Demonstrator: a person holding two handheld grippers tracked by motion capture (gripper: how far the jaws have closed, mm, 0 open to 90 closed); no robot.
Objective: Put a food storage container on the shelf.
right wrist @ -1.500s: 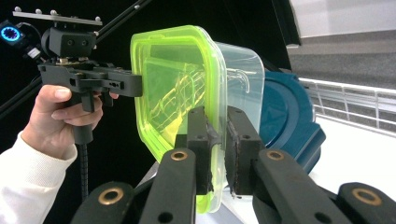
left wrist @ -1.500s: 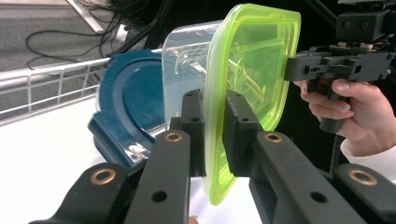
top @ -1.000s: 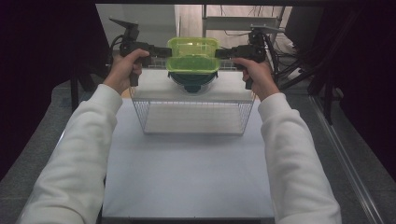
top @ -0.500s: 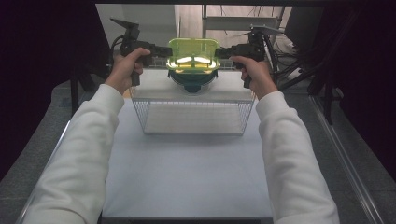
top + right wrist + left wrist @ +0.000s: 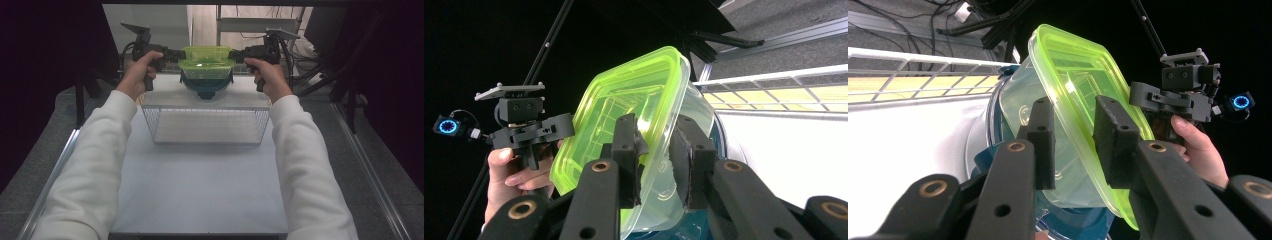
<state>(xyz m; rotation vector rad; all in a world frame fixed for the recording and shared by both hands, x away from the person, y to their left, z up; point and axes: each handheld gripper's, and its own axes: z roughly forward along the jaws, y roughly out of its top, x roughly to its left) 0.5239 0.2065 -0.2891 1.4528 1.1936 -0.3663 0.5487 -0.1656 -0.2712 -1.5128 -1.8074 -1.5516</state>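
Green-lidded container (image 5: 205, 62) set on blue bowl (image 5: 205, 89) behind wire basket (image 5: 206, 125), rim flanked by left gripper (image 5: 175, 55) and right gripper (image 5: 239, 55), jaws just loosened, slightly parted, rim between them.

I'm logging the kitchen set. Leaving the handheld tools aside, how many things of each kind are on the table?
green lid: 1
clear tub: 1
blue container: 1
wire basket: 1
Total: 4
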